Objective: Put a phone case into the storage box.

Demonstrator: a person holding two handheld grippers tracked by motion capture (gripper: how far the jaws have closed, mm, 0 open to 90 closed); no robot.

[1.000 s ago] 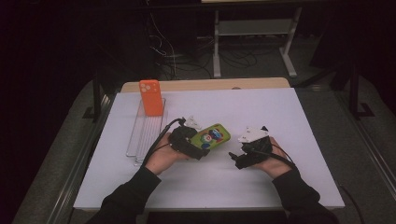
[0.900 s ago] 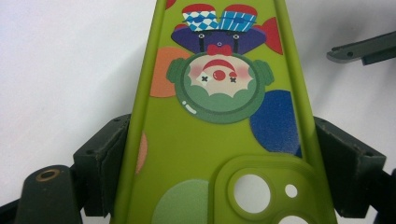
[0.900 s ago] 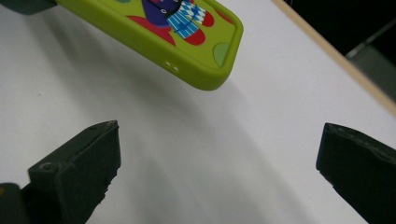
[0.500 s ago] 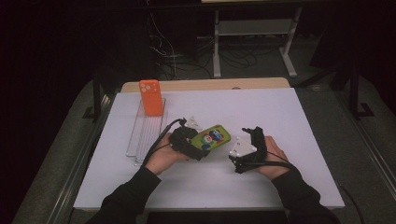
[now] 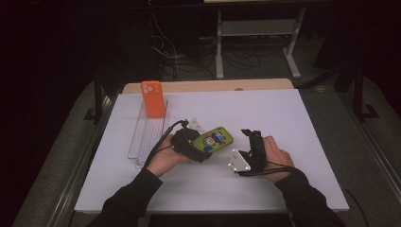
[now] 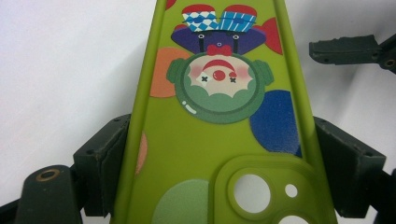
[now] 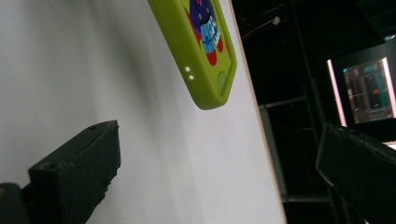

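White table near its middle: left tongs clamp the green phone case by its sides; right tongs, toward the right edge, gape with nothing between them.

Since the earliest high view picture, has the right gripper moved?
Yes. The right gripper has turned and edged left, closer to the held green phone case.

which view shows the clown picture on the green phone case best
The left gripper view: the green phone case sits close up between the jaws, its clown print sharp. The high view shows the case small; the right gripper view catches one corner edge-on.
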